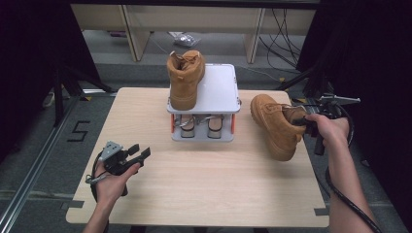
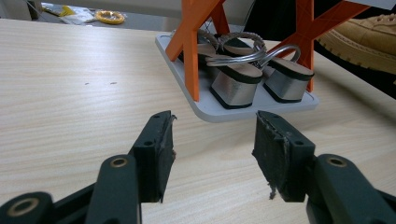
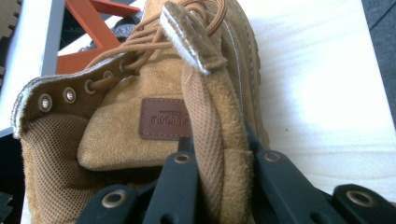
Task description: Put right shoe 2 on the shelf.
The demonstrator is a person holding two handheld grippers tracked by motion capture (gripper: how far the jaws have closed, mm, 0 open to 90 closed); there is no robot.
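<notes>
Right tool (image 1: pixel 302 120) clamps the tan boot's (image 1: pixel 273 125) collar between its jaws; left tool (image 1: pixel 137 154) gapes empty.

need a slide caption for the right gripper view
Right gripper clamped on the collar of a tan suede boot, one jaw inside, one outside, above the pale wooden table.

Boot (image 3: pixel 116 135): tan suede, matt and napped; woven mesh lining, metal eyelets, leather-look patch. Tabletop (image 2: pixel 70 93): pale wood grain, smooth, faint sheen. Rack (image 2: pixel 191 42): orange plastic struts, grey matt base. Sandals (image 2: pixel 236 84): brushed-metal-look heels. Left gripper (image 2: pixel 212 140): black matt plastic, frayed rubbery pads.
</notes>
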